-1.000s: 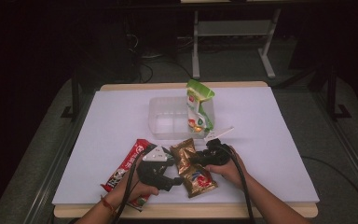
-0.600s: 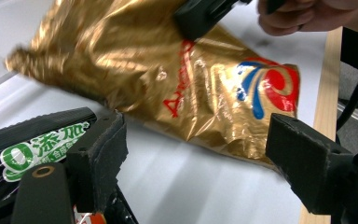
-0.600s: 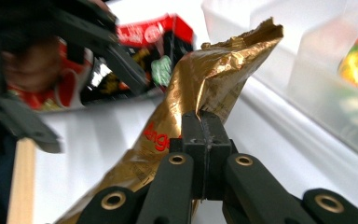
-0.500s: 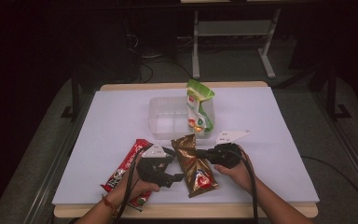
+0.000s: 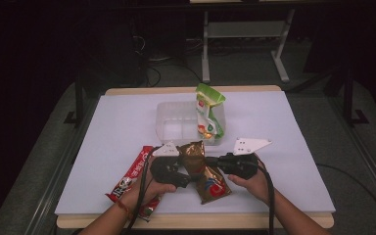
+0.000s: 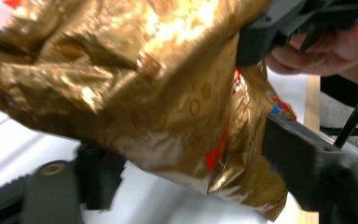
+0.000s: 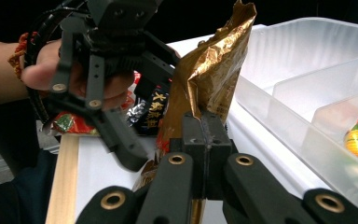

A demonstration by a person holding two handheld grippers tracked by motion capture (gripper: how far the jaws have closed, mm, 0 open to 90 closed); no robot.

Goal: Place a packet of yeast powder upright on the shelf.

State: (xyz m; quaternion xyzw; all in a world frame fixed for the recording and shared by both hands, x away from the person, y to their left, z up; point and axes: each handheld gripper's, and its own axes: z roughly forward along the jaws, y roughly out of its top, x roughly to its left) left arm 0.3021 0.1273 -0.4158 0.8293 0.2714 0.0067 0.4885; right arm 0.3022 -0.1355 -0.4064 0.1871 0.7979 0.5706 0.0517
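Gold foil packet [image 7: 209,79] pinched in right tool [image 7: 204,140], left tool [image 6: 186,186] agape.

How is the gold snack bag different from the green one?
The gold snack bag lies low near the table's front edge, pinched at its side by the right tongs; the green snack bag stands upright in the clear plastic bin, untouched. The gold one is crinkled metallic foil; the green one shows bright printed colours. Both are sealed pouches.

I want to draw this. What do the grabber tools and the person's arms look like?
Both grippers, left and right, are black with brass-coloured rivets, a black cable trailing back, and a grey three-cornered plate on top. The arms are bare; a red-orange bracelet circles the left wrist.
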